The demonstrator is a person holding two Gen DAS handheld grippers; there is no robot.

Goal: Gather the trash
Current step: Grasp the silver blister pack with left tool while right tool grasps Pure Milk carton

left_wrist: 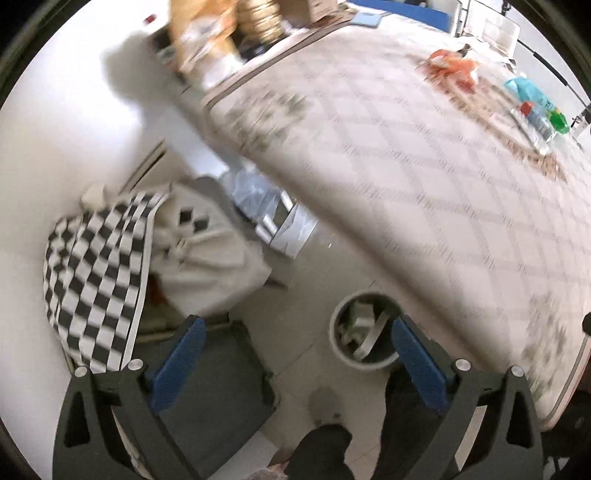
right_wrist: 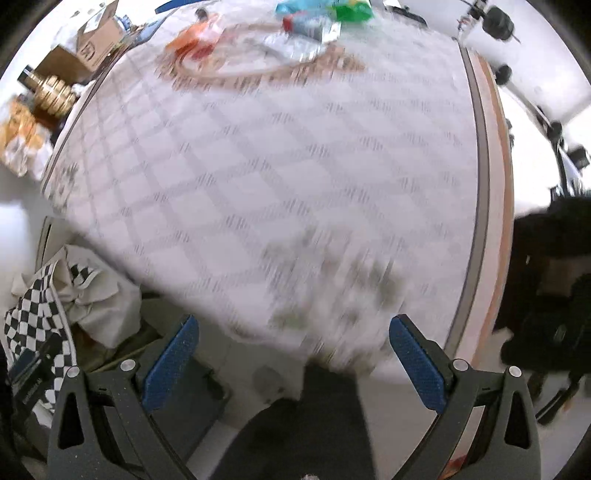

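Note:
Both views are motion-blurred. A round grey trash bin (left_wrist: 364, 330) with paper scraps inside stands on the floor beside the table. My left gripper (left_wrist: 295, 332) hangs open above the floor just left of the bin, nothing between its blue pads. At the table's far end lie an orange wrapper (left_wrist: 452, 66), a blue packet (left_wrist: 524, 88) and a clear bottle with a green label (left_wrist: 546, 122). The same orange wrapper (right_wrist: 197, 35), clear bottle (right_wrist: 299, 35) and green packet (right_wrist: 352, 11) show far ahead of my right gripper (right_wrist: 293, 334), which is open and empty over the table's near edge.
A patterned cloth covers the table (right_wrist: 277, 166). A chair draped with a checkered cloth (left_wrist: 96, 280) and a pale garment (left_wrist: 207, 254) stands left. Cardboard boxes (right_wrist: 99, 33) and a brass object (right_wrist: 51, 92) sit beyond the table. A person's dark trouser leg (right_wrist: 306, 424) is below.

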